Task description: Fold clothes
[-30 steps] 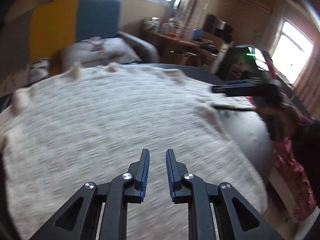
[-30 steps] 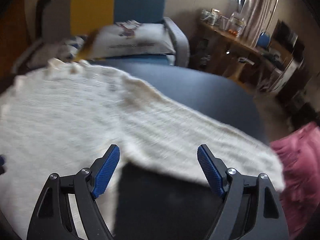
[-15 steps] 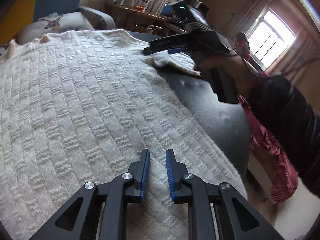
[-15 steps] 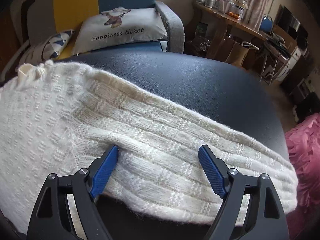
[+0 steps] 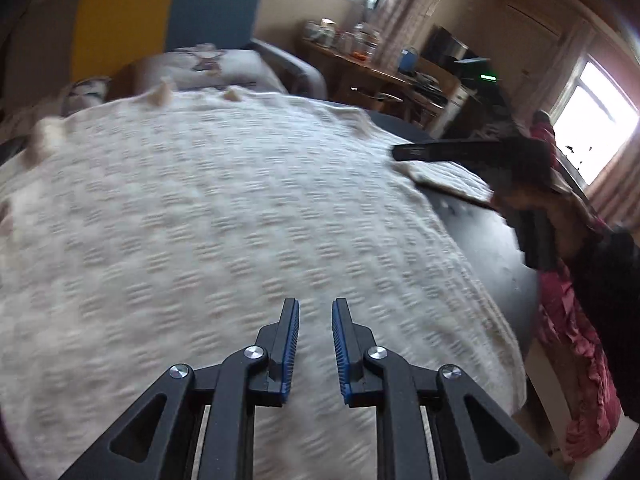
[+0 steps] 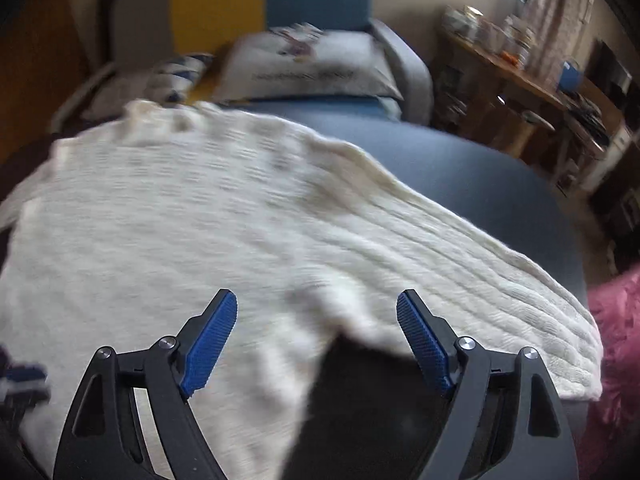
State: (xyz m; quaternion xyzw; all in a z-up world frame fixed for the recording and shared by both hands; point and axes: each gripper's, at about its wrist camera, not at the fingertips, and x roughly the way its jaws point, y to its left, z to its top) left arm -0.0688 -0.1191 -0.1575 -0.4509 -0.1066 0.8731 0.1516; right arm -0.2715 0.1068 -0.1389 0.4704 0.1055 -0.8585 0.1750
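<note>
Two grippers hover over the cream cable-knit sweater (image 5: 240,240) spread on the dark round table (image 6: 460,176). Since half a second ago both have drawn back: left gripper (image 5: 315,312) narrowly parted, empty; right gripper (image 6: 316,316) spread wide above the sleeve, gripping nothing.

— Daylight is pouring in from the window (image 5: 600,128) on the right of the left wrist view, blown out to pure white, with a second bright pane along the top edge.

— And the blur! The cream knit sweater (image 5: 224,240) is smeared, its pattern streaked sideways; only the gripper fingers (image 5: 290,344) read crisp.

— Same in the right wrist view: the cushion (image 6: 308,68) has lettering too smeared to read, and the room bends hard at the rim.

— Corners go dark — fisheye vignette. Warm, dim tones in the background, soft shadow under the sleeve edge.
</note>
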